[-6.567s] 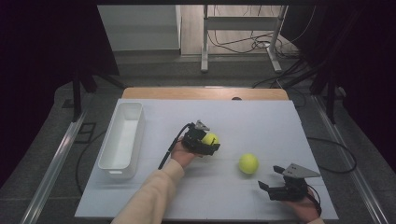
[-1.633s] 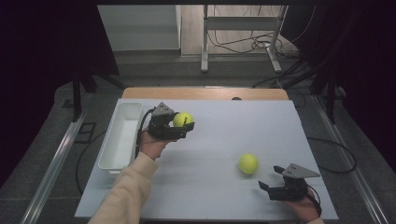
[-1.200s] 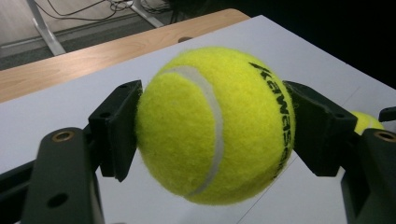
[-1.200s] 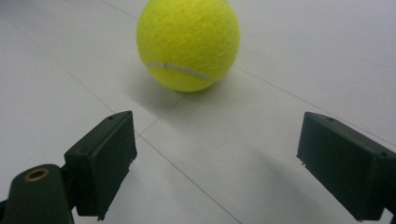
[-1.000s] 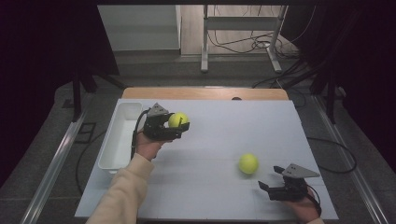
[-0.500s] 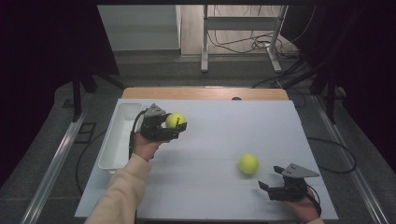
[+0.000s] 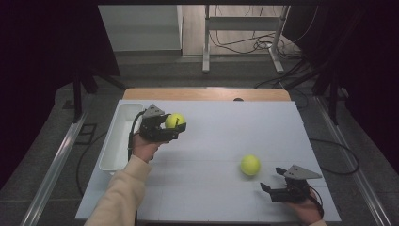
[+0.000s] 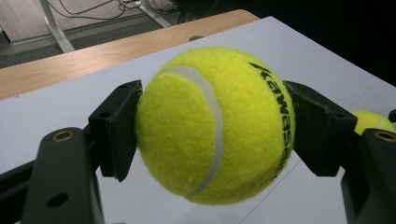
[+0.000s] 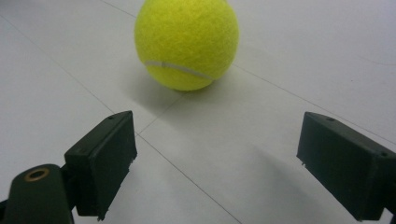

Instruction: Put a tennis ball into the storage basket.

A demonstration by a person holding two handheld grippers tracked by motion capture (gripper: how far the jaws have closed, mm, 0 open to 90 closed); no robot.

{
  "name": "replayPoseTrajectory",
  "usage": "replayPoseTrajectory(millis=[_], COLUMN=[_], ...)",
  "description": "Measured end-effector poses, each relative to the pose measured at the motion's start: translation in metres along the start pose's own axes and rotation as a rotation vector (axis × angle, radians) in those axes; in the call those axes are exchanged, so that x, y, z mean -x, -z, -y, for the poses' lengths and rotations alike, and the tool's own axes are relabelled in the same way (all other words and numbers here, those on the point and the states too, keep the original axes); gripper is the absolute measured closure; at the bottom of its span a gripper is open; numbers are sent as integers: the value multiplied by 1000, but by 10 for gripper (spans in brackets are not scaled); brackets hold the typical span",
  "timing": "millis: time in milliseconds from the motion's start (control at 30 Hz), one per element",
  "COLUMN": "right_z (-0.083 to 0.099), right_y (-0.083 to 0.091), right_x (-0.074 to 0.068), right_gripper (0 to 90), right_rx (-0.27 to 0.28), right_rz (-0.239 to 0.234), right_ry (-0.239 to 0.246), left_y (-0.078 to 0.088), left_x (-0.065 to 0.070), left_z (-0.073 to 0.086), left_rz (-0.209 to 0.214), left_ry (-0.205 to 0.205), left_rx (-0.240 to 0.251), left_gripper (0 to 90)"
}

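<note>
Two hands at a white bench [image 7: 211,188], each with black tongs. The left tongs [image 7: 175,128] are clamped on a yellow ball [image 7: 174,121], held clear above the bench just right of a white tray [image 7: 113,146] that lies along the left edge. In the left gripper view the two pads [image 8: 116,128] press the ball's [image 8: 215,123] opposite sides; its white seam faces the camera, dark lettering runs down its right flank, and nothing supports it from below. A second ball [image 7: 250,165] rests on the bench toward the right, well apart from the first, and shows small at the far right edge of the left gripper view [image 8: 371,122]. The right tongs [image 7: 275,184] lie low over the near right corner, jaws spread wide and holding nothing, pointed toward the second ball, which lies near their tips. In the right gripper view that ball [image 9: 187,39] sits ahead of the open pads [image 9: 105,158], beyond them and not between them, casting a soft shadow on the bench.
</note>
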State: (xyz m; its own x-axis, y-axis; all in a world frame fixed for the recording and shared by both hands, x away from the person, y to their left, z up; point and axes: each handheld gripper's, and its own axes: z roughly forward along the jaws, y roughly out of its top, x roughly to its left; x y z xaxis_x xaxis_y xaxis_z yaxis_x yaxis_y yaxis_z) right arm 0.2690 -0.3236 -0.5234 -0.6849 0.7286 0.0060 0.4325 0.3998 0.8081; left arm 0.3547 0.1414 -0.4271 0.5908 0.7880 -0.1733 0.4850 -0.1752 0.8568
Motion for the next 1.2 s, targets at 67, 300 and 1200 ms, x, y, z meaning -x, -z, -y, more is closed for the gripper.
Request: replayPoseTrajectory(millis=[67, 300, 1200], right_z=[0, 0, 0], right_y=[0, 0, 1], right_x=[0, 0, 0], right_gripper=[123, 123, 122], right_rx=[0, 0, 2], right_rz=[0, 0, 2], right_ry=[0, 0, 1], left_y=[0, 4, 21], left_x=[0, -3, -14], left_z=[0, 1, 5], left_rz=[-1, -8, -37], left_ry=[1, 7, 27], left_rx=[0, 7, 32], left_gripper=[256, 256, 256])
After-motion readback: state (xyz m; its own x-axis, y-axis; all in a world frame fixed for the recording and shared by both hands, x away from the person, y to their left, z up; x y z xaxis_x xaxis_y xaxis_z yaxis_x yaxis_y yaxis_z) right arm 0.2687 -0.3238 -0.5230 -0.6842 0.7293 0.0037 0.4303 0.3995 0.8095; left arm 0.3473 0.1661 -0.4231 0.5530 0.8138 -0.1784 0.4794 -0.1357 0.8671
